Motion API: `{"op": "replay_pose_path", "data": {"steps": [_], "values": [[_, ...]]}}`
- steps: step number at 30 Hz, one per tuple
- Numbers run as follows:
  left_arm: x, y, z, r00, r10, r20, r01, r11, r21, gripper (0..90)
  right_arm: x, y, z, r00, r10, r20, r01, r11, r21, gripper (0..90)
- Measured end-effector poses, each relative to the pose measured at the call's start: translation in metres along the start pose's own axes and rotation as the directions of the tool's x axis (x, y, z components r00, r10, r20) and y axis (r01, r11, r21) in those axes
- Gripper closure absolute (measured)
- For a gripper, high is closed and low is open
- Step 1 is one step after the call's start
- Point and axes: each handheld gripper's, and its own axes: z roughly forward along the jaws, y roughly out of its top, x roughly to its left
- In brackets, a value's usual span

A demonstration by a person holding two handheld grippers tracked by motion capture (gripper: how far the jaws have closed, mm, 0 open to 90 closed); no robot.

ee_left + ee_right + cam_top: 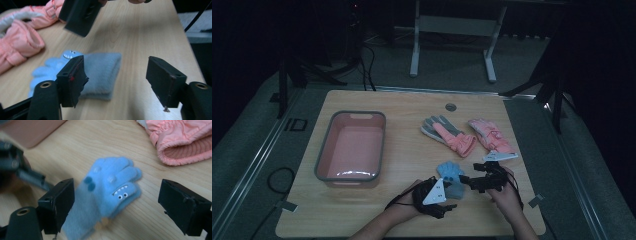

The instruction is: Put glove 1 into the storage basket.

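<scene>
**Blue glove lies between two open grippers**

A light wooden table (407, 107) is seen, with a pink plastic basin (351, 146) at its left. Near the front edge, a small blue fleece glove with a monster face (450, 176) lies flat. It is flanked by the left gripper (452, 197) and right gripper (468, 179), jaws apart, nothing clamped.

One pink basin (351, 146) sits on the surface (407, 105). Right of it, two pink gloves (489, 133) and one blue glove (450, 176).
</scene>
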Motion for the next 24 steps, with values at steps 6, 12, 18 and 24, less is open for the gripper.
{"op": "replay_pose_path", "data": {"steps": [6, 12, 18, 24], "values": [[0.001, 0.001, 0.013, 0.9990, 0.045, 0.002, -0.045, 0.9982, 0.040, 37.4, 0.001, 0.005, 0.017, 0.9997, 0.025, 0.004, -0.025, 0.999, 0.038, 12.9], [0.001, -0.001, 0.022, 0.9970, 0.077, 0.003, -0.077, 0.9909, 0.111, 43.1, 0.000, 0.006, 0.035, 0.9964, 0.031, 0.079, -0.036, 0.997, 0.067, 25.7], [0.004, -0.007, 0.026, 0.9969, 0.079, -0.005, -0.077, 0.9863, 0.145, 48.2, -0.001, 0.003, 0.051, 0.9927, 0.050, 0.110, -0.061, 0.993, 0.103, 33.3], [0.005, -0.008, 0.028, 0.9957, 0.079, -0.048, -0.070, 0.9828, 0.171, 60.6, 0.010, 0.000, 0.056, 0.9898, -0.023, 0.141, 0.007, 0.993, 0.117, 41.1]]}}
